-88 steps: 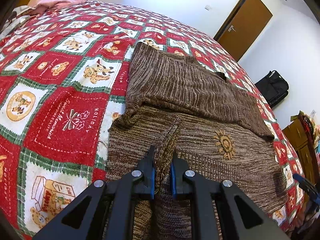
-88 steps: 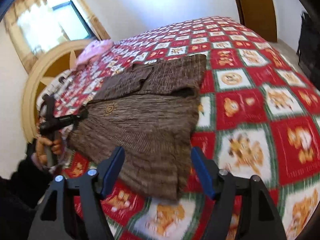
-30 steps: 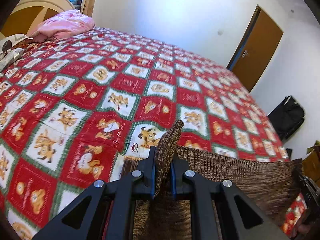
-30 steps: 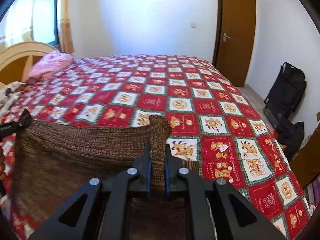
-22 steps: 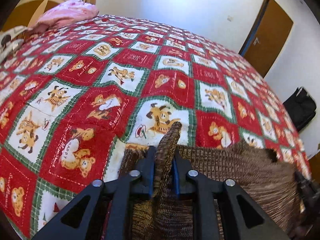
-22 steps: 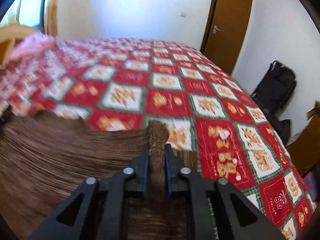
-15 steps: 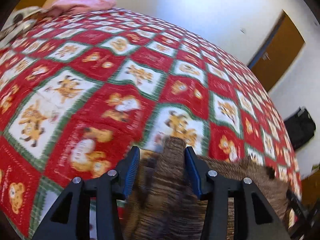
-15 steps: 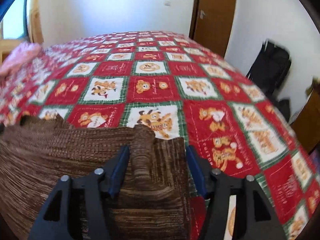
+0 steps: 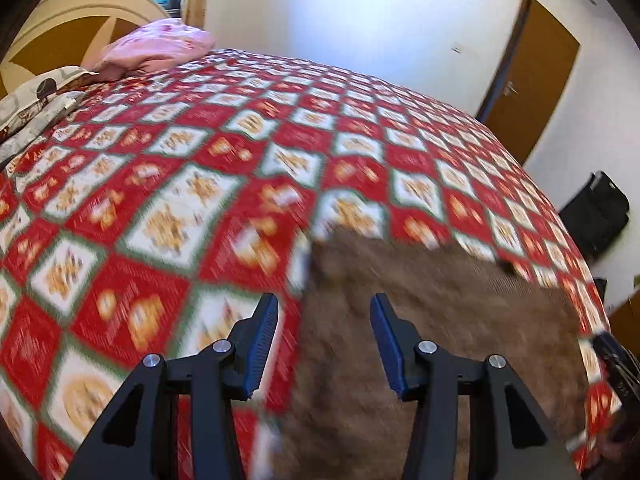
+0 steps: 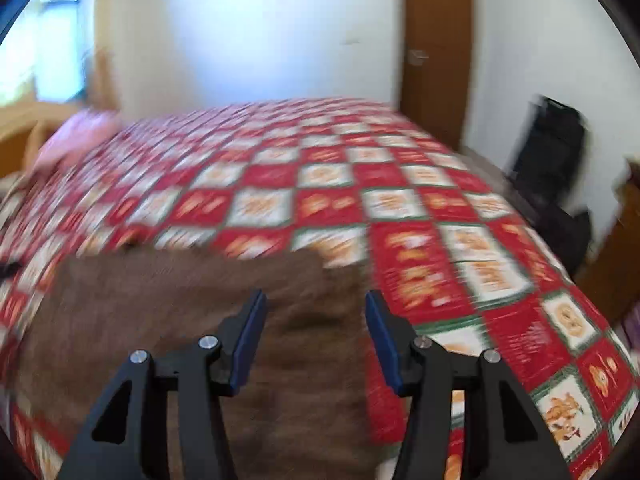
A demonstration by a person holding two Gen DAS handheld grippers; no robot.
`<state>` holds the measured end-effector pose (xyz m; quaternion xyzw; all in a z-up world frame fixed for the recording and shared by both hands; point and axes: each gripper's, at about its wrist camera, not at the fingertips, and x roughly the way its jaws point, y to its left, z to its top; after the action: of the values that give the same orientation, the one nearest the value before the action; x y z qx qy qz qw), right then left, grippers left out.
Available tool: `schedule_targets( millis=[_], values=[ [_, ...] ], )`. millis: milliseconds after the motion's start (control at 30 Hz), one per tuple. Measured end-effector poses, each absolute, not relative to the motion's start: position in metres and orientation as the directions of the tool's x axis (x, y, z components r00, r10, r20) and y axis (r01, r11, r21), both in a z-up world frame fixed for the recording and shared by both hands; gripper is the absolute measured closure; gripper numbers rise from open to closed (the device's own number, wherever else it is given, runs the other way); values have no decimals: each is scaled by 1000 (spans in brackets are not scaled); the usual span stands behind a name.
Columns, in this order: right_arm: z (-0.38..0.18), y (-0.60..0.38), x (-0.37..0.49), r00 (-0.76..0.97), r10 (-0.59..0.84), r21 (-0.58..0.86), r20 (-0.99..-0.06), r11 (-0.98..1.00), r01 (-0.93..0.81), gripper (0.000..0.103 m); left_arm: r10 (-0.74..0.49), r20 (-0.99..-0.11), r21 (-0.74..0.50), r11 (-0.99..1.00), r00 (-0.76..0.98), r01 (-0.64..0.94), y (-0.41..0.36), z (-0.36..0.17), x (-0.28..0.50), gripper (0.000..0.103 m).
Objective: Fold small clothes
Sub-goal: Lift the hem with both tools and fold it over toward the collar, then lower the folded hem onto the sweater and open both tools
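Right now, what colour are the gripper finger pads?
Blue pads on black fingers; clearest in the left wrist view.

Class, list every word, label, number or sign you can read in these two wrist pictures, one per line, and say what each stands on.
None can be read.
Red, white and green patchwork quilt: its squares carry orange printed figures, and any lettering is smeared by motion blur.
Brown knitted sweater: no text visible.
Brown wooden door: no sign visible.

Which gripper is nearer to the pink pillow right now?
Left. The left gripper is over the sweater's pillow-side corner; the right gripper is over its door-side corner, farther from the pink pillow.
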<state>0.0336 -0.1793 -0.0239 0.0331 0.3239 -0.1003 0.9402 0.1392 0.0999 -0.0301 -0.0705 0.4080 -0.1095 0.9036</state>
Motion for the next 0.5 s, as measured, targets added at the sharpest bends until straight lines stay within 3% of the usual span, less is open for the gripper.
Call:
schedule_targets(
  millis=[133,233,333,500],
  values=[
    [-54,-156,37,704,-139,-73,-697,990,123,50,-214,-753,-141,976,622,166,84,-50,108,54],
    [-80,-167,30,623,-127,-48,-772,989,142,50,-164,-776,-102,986,609,136,86,-67,96,53],
    [-82,-183,9,666,-93,6,-740,990,144,47,-126,-780,-86,992,613,95,96,-81,87,41],
    [-77,-164,-10,638,-226,-161,-736,974,158,47,-79,-787,-62,997,612,49,117,-81,68,40]
  ],
)
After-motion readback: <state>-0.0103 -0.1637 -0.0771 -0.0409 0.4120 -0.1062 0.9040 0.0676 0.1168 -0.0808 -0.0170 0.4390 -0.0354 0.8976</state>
